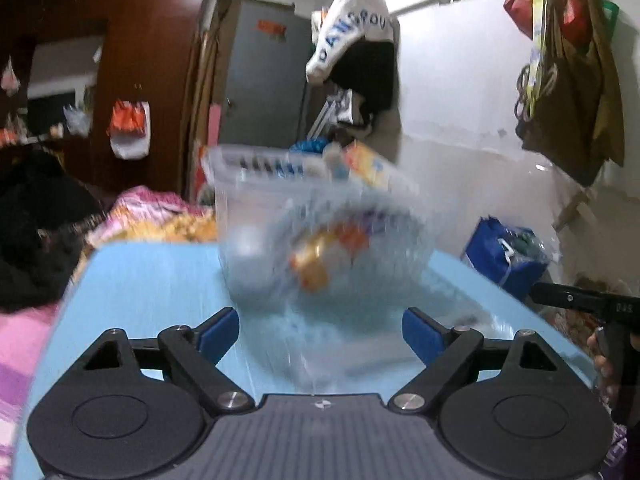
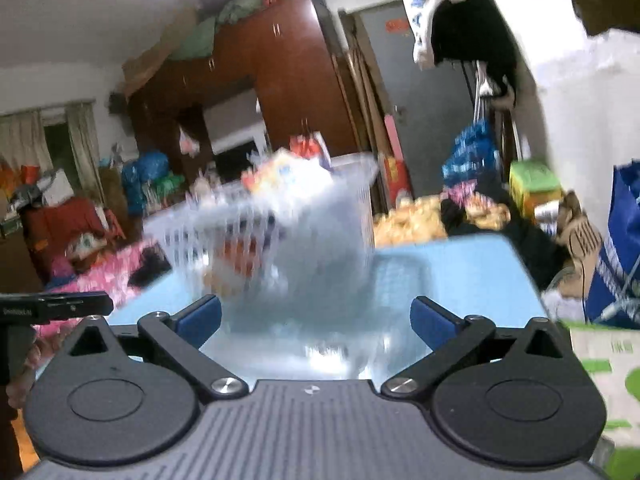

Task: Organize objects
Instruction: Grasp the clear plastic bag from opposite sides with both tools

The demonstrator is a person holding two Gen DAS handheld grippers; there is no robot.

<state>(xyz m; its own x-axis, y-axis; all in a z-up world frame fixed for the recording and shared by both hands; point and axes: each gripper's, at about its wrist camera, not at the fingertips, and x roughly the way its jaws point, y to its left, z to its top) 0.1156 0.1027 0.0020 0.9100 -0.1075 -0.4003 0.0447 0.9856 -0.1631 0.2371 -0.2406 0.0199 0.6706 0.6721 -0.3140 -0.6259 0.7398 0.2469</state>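
Observation:
A translucent plastic basket (image 1: 320, 232) with slotted walls stands on the light blue table (image 1: 152, 280), blurred. It holds several colourful packets (image 1: 368, 168). My left gripper (image 1: 320, 332) is open and empty, its blue pads (image 1: 218, 334) just short of the basket. In the right wrist view the same basket (image 2: 280, 240) sits on the table (image 2: 460, 272) with packets (image 2: 280, 172) sticking out the top. My right gripper (image 2: 316, 320) is open and empty, close in front of the basket. The right gripper's body shows at the left view's right edge (image 1: 592, 308).
A bed with pink and yellow bedding (image 1: 132, 216) lies beyond the table. A blue bag (image 1: 504, 256) stands by the white wall. A brown wardrobe (image 2: 280, 80), a grey door (image 1: 264, 80) and hanging clothes (image 1: 360, 48) are behind. A green-white box (image 2: 600, 364) sits at right.

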